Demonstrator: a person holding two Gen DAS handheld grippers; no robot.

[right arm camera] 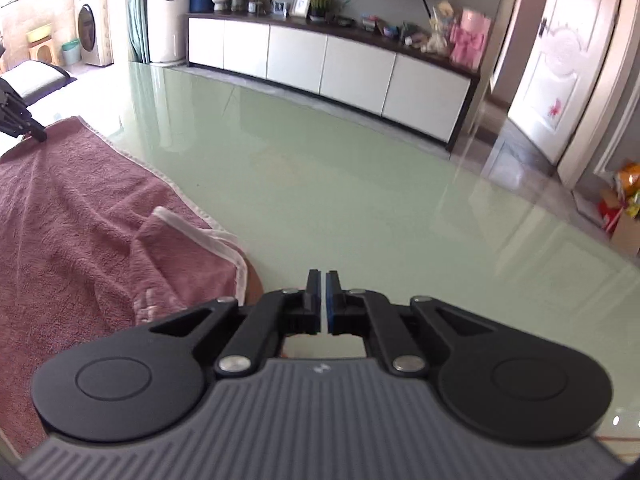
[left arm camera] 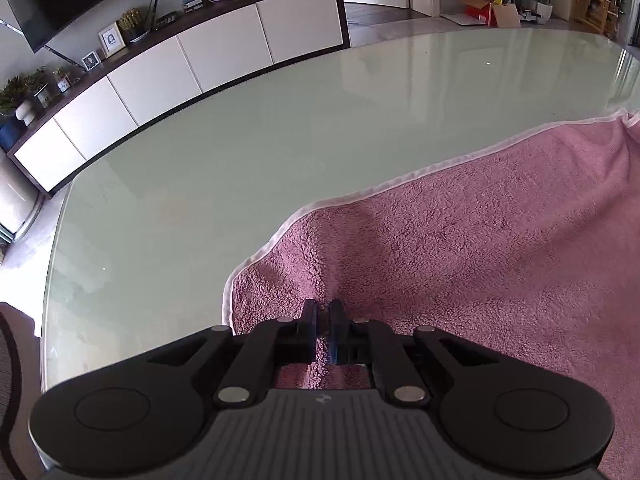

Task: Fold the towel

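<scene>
A pink terry towel (left arm camera: 460, 248) with a white hem lies on the glass table (left arm camera: 240, 152). My left gripper (left arm camera: 323, 312) is shut on a pinched ridge of the towel near its left corner. In the right wrist view the towel (right arm camera: 72, 216) spreads at the left, with one corner flap (right arm camera: 188, 240) folded back on itself. My right gripper (right arm camera: 322, 280) is shut with nothing between its fingers, hovering over bare glass just right of that flap. The left gripper (right arm camera: 38, 134) shows at the far left edge, on the towel's far corner.
A long white sideboard (left arm camera: 180, 56) with plants, photo frames and small items runs behind the table. Doors (right arm camera: 560, 64) and boxes (left arm camera: 484, 4) stand beyond the table's far end. The table's curved edge (left arm camera: 52, 248) is at my left, with a chair (left arm camera: 12, 380) beside it.
</scene>
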